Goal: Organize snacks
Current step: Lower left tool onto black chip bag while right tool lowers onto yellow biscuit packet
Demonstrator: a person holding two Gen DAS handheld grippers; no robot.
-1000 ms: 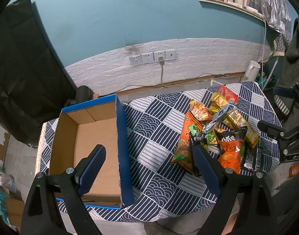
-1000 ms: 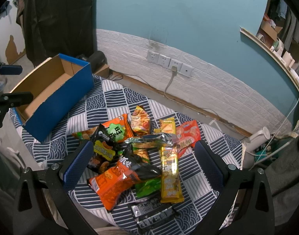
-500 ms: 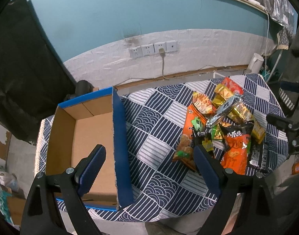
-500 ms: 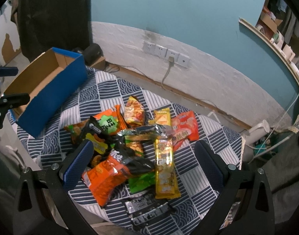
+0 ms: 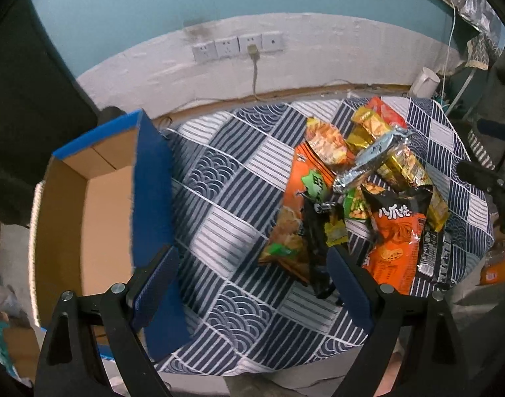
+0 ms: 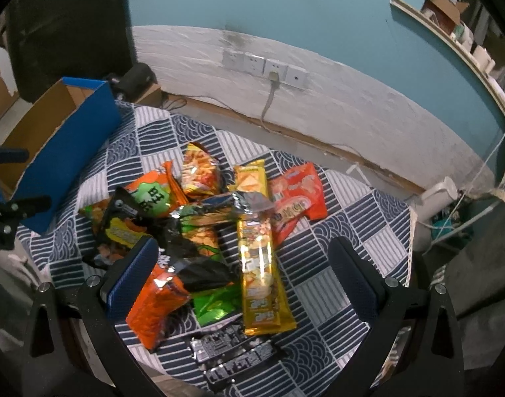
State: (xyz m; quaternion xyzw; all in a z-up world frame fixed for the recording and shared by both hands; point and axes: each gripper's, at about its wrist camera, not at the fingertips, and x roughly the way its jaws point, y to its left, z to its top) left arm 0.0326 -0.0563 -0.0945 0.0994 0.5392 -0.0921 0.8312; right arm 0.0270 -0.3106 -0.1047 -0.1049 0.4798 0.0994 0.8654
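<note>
A heap of snack packets lies on the patterned tablecloth (image 5: 226, 225): an orange-and-green chip bag (image 5: 294, 218), an orange-and-black bag (image 5: 396, 231), a long yellow pack (image 6: 260, 264), a red packet (image 6: 297, 198), a silver packet (image 5: 371, 162) and black bars (image 6: 232, 354). An open blue cardboard box (image 5: 150, 185) with a brown inside stands at the left of the table (image 6: 70, 139). My left gripper (image 5: 252, 284) hovers open between the box and the heap. My right gripper (image 6: 242, 271) hangs open above the heap, its fingers either side of the yellow pack.
A white-brick wall strip with sockets (image 5: 236, 46) and a plugged cable runs behind the table. A white kettle (image 6: 441, 192) and cords sit at the right. A dark cloth (image 5: 24, 76) hangs at the left. The table edge (image 5: 252, 367) is close below me.
Both grippers have come lower and closer to the table. The heap now fills more of the right wrist view; the box has slid left in the left wrist view. Both stay open.
</note>
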